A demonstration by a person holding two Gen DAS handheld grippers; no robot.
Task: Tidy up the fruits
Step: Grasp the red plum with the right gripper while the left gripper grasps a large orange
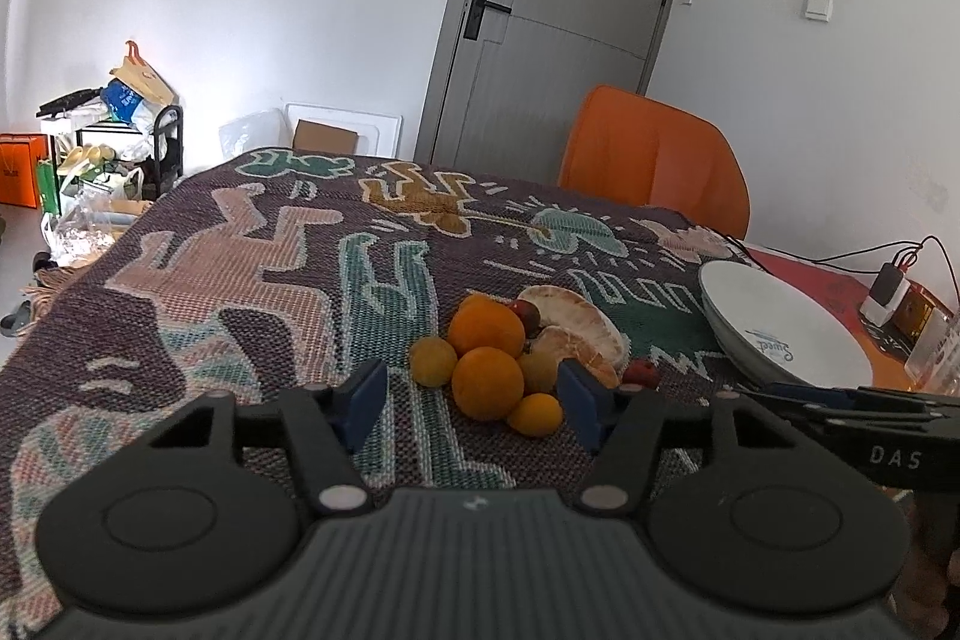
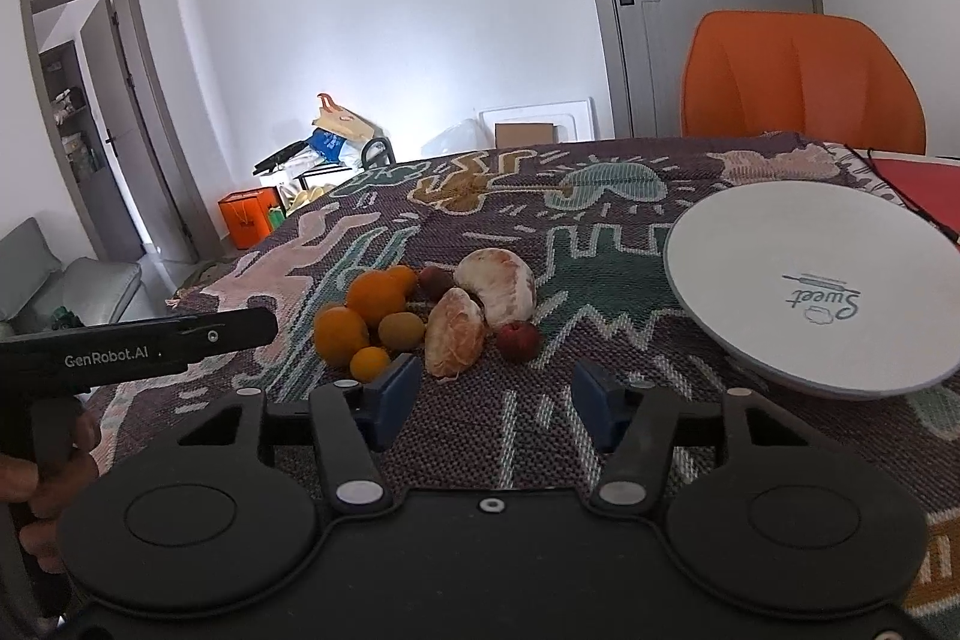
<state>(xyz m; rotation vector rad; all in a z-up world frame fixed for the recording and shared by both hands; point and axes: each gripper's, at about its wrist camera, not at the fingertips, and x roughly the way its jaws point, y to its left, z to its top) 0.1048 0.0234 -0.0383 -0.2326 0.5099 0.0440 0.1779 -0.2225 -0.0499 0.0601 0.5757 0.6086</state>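
Observation:
A pile of fruit lies on the patterned tablecloth: two oranges point(image 1: 487, 382) point(image 2: 341, 334), small yellow fruits point(image 1: 432, 361) point(image 2: 401, 330), two peeled citrus pieces point(image 1: 579, 343) point(image 2: 456, 333) and small red fruits point(image 1: 641, 373) point(image 2: 518, 340). A white plate point(image 1: 786, 328) point(image 2: 810, 280) marked "Sweet" stands to the right of the pile. My left gripper point(image 1: 474, 409) is open and empty just in front of the oranges. My right gripper point(image 2: 492, 397) is open and empty just in front of the peeled pieces.
An orange chair point(image 1: 654, 154) point(image 2: 798, 82) stands behind the table's far right edge. Cables and a charger point(image 1: 888, 280) lie at the right beyond the plate. The left gripper's body point(image 2: 138, 343) reaches in from the left in the right wrist view.

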